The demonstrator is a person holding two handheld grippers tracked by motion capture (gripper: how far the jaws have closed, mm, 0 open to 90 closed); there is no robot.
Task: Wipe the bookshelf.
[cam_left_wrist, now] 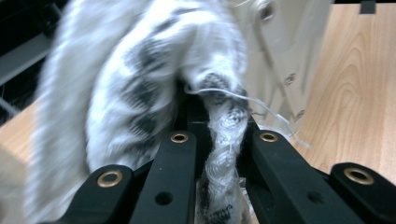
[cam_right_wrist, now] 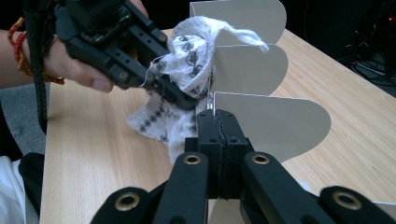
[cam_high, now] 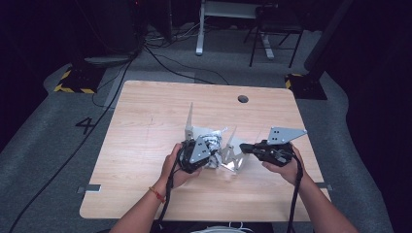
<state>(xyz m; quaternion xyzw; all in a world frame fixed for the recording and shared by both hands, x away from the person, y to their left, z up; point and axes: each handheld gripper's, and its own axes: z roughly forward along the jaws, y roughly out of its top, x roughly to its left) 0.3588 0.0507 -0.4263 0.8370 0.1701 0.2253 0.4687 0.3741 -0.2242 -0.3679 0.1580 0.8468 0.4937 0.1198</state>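
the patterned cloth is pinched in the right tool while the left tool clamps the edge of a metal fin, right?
The sides are swapped. The left tool pinches the patterned cloth, and the right tool is shut on the edge of a metal fin. The right gripper view shows both.

White patterned cloth and pale grey rack on a light wood table

The cloth (cam_right_wrist: 187,51) between the jaws of the black left gripper (cam_right_wrist: 175,95) is white with small black printed marks. Just beyond the black right gripper (cam_right_wrist: 219,119), the rack (cam_right_wrist: 275,123) has pale grey-beige dividers. The table (cam_high: 145,121) is light wood with fine grain.
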